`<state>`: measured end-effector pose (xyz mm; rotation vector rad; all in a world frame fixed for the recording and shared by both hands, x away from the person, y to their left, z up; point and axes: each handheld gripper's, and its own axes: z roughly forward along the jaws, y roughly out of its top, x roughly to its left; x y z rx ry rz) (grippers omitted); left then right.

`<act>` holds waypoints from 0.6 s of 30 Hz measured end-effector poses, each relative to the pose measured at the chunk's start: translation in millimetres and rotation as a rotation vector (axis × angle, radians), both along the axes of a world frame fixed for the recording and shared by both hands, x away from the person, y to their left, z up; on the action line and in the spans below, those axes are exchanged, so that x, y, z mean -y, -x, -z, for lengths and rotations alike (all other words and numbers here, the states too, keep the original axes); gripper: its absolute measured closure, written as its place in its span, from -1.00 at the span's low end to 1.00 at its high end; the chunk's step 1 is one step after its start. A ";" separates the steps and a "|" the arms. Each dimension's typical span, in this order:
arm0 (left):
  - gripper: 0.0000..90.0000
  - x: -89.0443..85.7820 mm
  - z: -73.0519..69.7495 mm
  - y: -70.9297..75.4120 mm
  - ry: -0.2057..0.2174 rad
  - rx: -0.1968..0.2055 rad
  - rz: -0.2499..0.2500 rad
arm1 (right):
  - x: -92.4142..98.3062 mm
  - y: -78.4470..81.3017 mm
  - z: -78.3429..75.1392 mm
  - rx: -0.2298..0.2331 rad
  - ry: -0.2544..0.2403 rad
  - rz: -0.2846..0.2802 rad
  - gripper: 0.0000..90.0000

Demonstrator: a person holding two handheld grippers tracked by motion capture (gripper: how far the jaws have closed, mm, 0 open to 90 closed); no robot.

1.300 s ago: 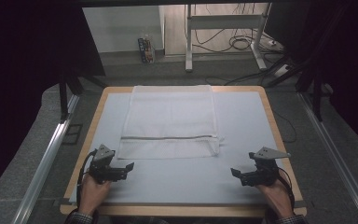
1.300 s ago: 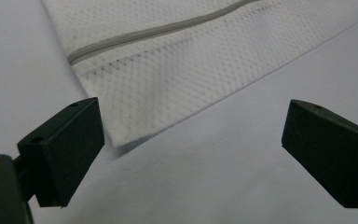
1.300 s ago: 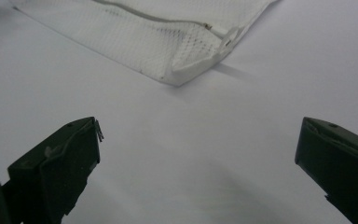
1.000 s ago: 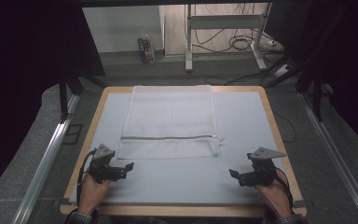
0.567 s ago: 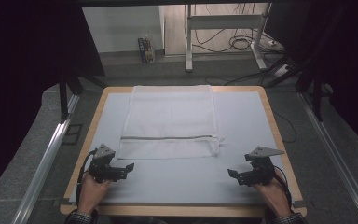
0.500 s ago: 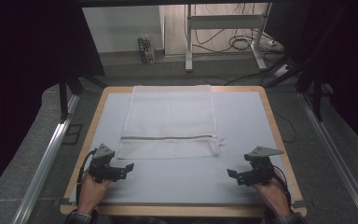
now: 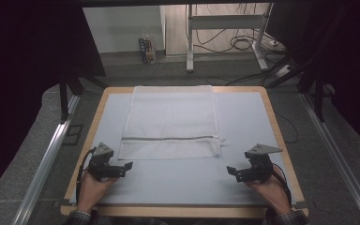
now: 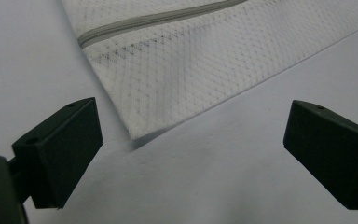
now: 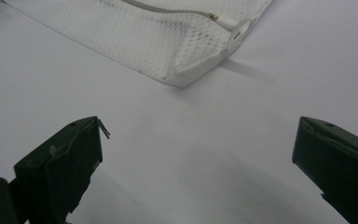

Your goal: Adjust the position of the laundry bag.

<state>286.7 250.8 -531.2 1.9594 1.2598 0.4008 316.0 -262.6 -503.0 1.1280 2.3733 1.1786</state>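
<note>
**Mesh bag flat on the mat, both grippers wide and short of it**

Seen from the high view: pale blue-grey mat [image 7: 243, 136] over a wood-edged table [image 7: 96, 110], dark curtains either side, desk legs and loose cables on the floor beyond. White mesh laundry bag [image 7: 171, 119] lying flat on the far half of the mat, reaching the far edge, grey zipper [image 7: 168, 138] running across near its close end. Left gripper [image 7: 124, 166] and right gripper [image 7: 232, 170] held low over the near part of the mat, one off each near corner of the bag, apart from it.

Along the left gripper view: jaws spread wide, nothing between them but bare mat. Near-left corner of the bag [image 8: 137, 130] just ahead, lying flush, casting only a thin shadow. Zipper band [image 8: 154, 19] crossing farther up.

Along the right gripper view: jaws likewise wide apart and empty. Near-right corner of the bag [image 9: 182, 77] ahead, slightly lifted, with a thicker hemmed edge and the zipper pull [image 9: 212, 17] tucked beside a small fabric tab.

Likely handling: very light, limp, thin netting; bound to sag and fold once lifted, easy to snag. Best taken at the two near corners or along the hemmed edge, where doubled fabric gives the jaws something to bite; the raised right corner looks the easier pick, the left needing a jaw slid under.

No brand, label or readable writing made out anywhere.
</note>
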 end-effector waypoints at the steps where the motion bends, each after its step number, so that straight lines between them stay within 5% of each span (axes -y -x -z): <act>1: -0.88 0.2 0.0 -0.9 -0.001 0.001 -0.001 | -0.1 -1.0 -0.7 -0.004 0.004 0.002 -0.96; 18: -0.77 -4.2 -1.2 -21.0 -0.033 0.035 -0.007 | -10.3 -19.7 -8.0 0.025 0.040 0.000 -0.36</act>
